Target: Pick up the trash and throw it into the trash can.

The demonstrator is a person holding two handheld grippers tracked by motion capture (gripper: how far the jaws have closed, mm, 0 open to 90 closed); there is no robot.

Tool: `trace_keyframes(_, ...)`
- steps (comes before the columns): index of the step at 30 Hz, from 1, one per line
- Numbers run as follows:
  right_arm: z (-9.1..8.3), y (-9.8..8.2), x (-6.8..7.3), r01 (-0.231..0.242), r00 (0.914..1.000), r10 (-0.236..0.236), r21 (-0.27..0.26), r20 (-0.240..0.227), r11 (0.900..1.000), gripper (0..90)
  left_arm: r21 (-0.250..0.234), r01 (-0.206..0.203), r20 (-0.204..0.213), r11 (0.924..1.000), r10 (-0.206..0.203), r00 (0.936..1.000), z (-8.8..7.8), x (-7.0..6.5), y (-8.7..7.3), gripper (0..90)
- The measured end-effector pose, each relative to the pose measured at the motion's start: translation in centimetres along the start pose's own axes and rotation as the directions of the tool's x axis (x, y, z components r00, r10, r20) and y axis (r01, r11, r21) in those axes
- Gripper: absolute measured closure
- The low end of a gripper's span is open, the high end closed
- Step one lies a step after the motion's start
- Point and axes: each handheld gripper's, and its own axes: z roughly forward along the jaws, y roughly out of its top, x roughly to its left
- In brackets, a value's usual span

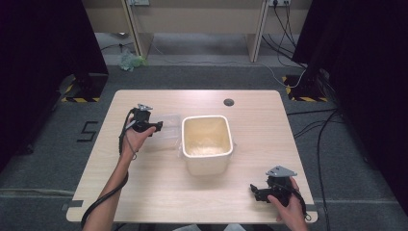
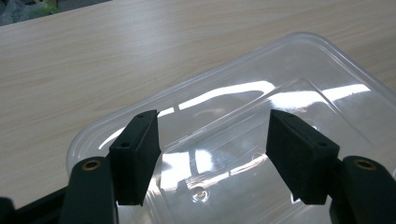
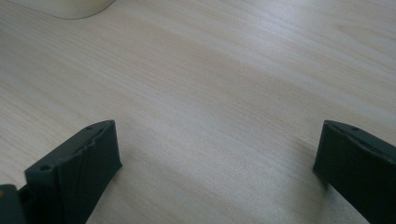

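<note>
My left gripper hangs over the clear, thin, glossy plastic lid with rounded corners, jaws half apart, pads off it, gripping nothing. The lid lies flat on the pale wood-grain table, just left of the cream, rounded-square plastic tub. Risks: slick, flexible plastic could skid or buckle under a pinch; lying flat, there's barely an edge to catch; glare hides its rim. My right gripper sits wide open, empty, over bare table near the front right corner.

Left gripper reaches a clear lid (beside the cream tub).
</note>
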Motion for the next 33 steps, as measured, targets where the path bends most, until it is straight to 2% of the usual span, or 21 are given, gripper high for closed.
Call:
trace_keyframes(7, 0.0, 0.0, 0.0, 0.002, 1.0000, -0.002, 0.000, 0.000, 1.000, 0.4, 0.014, -0.007, -0.005, 0.9999, 0.007, 1.0000, -1.6, -0.6, -1.3, 35.1)
trace_keyframes(23, -0.1, -0.1, 0.2, 0.002, 1.0000, -0.002, 0.001, 0.000, 1.000, 0.4, 0.057, -0.041, 0.052, 0.9976, 0.038, 0.9979, -7.7, -2.1, -6.3, 35.3)
trace_keyframes(27, -0.1, -0.1, 0.3, 0.005, 1.0000, -0.005, 0.000, -0.002, 1.000, 0.4, 0.049, -0.041, 0.055, 0.9980, 0.038, 0.9977, -8.8, -2.3, -7.3, 34.4)
trace_keyframes(28, -0.1, -0.2, 0.4, 0.009, 0.9999, -0.009, 0.001, -0.005, 1.000, 0.4, 0.042, -0.038, 0.068, 0.9984, 0.035, 0.9971, -9.5, -2.3, -8.1, 33.4)
trace_keyframes(33, -0.2, -0.2, 0.8, 0.016, 0.9998, -0.016, 0.001, -0.011, 1.000, 1.0, 0.045, -0.045, 0.086, 0.9980, 0.041, 0.9955, -10.6, -2.3, -8.7, 32.6)
